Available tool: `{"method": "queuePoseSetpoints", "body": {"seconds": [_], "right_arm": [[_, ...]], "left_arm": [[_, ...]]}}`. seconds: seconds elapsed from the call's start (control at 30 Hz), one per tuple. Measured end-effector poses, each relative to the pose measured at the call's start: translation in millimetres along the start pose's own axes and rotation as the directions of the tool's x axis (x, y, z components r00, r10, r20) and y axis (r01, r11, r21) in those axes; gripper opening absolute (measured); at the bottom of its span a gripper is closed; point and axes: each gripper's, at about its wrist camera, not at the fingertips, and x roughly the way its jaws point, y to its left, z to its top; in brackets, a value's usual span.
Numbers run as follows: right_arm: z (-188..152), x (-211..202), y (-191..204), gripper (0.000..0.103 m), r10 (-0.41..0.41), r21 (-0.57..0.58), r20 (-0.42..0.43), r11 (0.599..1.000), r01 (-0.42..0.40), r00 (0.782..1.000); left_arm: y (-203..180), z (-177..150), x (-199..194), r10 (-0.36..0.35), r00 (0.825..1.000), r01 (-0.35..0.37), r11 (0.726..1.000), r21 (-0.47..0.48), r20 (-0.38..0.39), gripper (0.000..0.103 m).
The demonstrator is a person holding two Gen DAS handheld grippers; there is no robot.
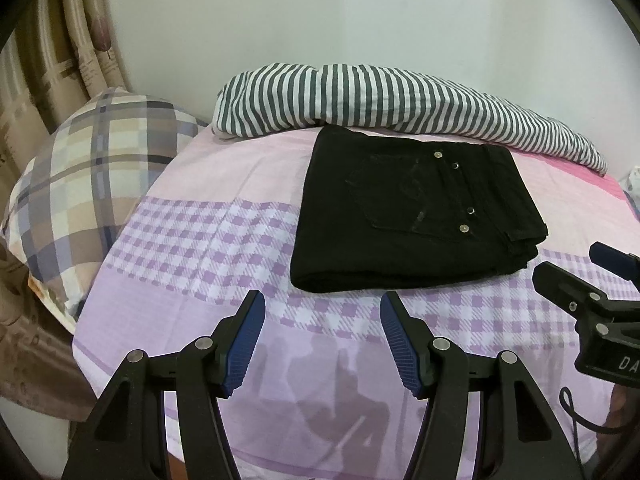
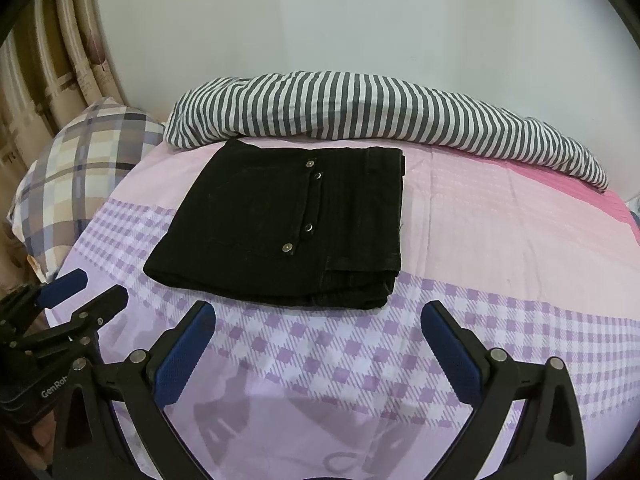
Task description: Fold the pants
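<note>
Black pants (image 1: 412, 212) lie folded into a flat rectangle on the pink and purple checked bed sheet (image 1: 208, 240), back pocket with metal studs up. They also show in the right wrist view (image 2: 280, 224). My left gripper (image 1: 322, 308) is open and empty, held above the sheet just in front of the pants' near edge. My right gripper (image 2: 318, 316) is open and empty, also just in front of the pants. The right gripper shows at the right edge of the left wrist view (image 1: 576, 276), and the left gripper at the left edge of the right wrist view (image 2: 84, 292).
A grey and white striped duvet (image 1: 380, 100) is bunched along the wall right behind the pants. A plaid pillow (image 1: 92, 184) lies at the left by the curtain (image 1: 60, 60). The bed's near edge drops off below the grippers.
</note>
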Motion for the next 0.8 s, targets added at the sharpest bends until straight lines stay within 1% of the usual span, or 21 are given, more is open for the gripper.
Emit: {"method": "queuePoseSetpoints", "body": {"seconds": [0.3, 0.63, 0.8], "right_arm": [[-2.9, 2.2, 5.5, 0.102, -0.016, -0.023, -0.013, 1.000, 0.016, 1.000], [-4.8, 7.3, 2.0, 0.102, -0.013, -0.007, -0.042, 1.000, 0.013, 0.999], [-2.4, 7.2, 3.0, 0.102, -0.016, -0.014, -0.031, 1.000, 0.016, 0.999]], "left_arm": [[2.1, -0.7, 1.2, 0.004, 1.000, -0.004, 1.000, -0.013, -0.004, 0.061], [2.9, -1.1, 6.9, 0.010, 1.000, -0.010, 1.000, -0.016, -0.016, 0.061], [2.9, -2.2, 6.4, 0.015, 1.000, -0.015, 1.000, -0.012, -0.013, 0.061]]}}
